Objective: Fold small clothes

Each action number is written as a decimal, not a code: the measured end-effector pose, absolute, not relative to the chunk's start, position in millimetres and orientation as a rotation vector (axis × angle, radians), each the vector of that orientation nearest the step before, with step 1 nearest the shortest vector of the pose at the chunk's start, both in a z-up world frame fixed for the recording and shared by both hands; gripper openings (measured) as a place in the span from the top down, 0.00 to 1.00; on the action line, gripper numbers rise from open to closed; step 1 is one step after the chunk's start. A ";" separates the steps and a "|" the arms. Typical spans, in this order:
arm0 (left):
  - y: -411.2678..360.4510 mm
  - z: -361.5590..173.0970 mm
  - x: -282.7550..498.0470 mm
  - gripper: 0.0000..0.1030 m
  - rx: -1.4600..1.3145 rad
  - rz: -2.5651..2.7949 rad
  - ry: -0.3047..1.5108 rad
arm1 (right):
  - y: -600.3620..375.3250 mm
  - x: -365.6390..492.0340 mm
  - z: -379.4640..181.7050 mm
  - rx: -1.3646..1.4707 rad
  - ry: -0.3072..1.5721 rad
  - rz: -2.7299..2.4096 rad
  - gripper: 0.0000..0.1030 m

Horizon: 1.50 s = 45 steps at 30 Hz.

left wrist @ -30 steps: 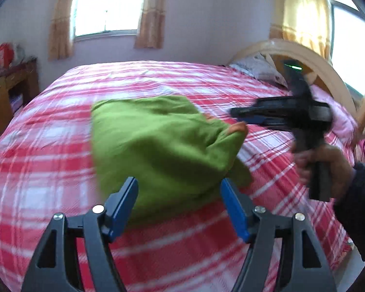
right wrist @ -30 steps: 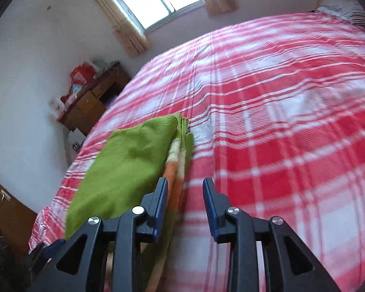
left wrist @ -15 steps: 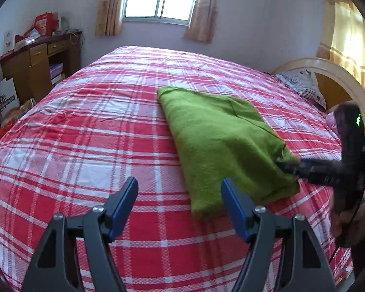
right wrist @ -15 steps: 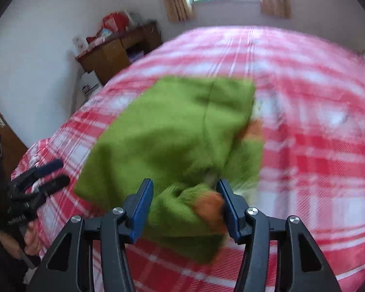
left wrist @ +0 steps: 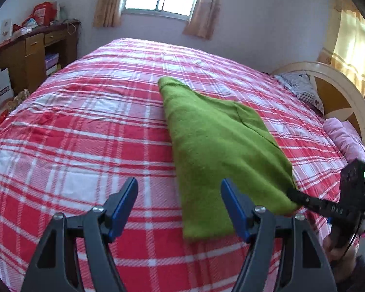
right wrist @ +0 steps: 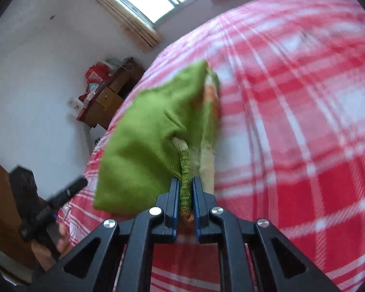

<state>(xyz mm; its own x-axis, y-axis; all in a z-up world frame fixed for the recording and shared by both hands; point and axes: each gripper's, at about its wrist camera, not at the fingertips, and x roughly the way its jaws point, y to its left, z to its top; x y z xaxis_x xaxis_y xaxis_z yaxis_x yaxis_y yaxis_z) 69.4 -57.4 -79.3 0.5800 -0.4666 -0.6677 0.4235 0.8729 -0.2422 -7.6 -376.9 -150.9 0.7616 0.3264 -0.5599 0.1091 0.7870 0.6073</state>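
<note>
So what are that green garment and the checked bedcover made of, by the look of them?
Garment: probably knitted wool or acrylic, matt and fuzzy; ribbed stitches show at the edge where the right gripper is closing on it. Bedcover: likely thin woven cotton, matt, with fine creases and a red-and-white check.

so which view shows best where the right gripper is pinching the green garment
The right wrist view: the right gripper closes on the green garment at its knitted hem. The left wrist view shows the garment's whole spread on the bed, the pinch at its corner only from far.
</note>
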 end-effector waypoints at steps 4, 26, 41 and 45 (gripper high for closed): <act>-81.8 -92.7 75.5 0.29 0.043 -0.460 0.818 | -378.0 -7.6 -150.1 0.655 0.704 0.111 0.91; -102.8 -98.9 78.8 0.27 0.162 -0.365 0.838 | -306.6 68.9 -111.1 0.076 0.759 -0.001 0.94; -68.9 -85.5 92.5 0.15 -0.016 -0.444 0.832 | -350.9 42.2 -116.0 0.343 0.749 0.057 0.97; -73.0 -72.9 111.4 0.15 -0.033 -0.474 0.802 | -364.3 42.2 -90.5 0.399 0.687 0.068 0.97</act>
<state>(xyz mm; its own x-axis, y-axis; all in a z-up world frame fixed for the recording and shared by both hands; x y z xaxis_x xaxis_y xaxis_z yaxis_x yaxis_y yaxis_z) 111.4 -73.0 -72.9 0.5967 -0.4207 -0.6833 0.3960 0.8950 -0.2052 42.2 -364.3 -90.5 0.7743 0.1908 -0.6033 0.0692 0.9222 0.3804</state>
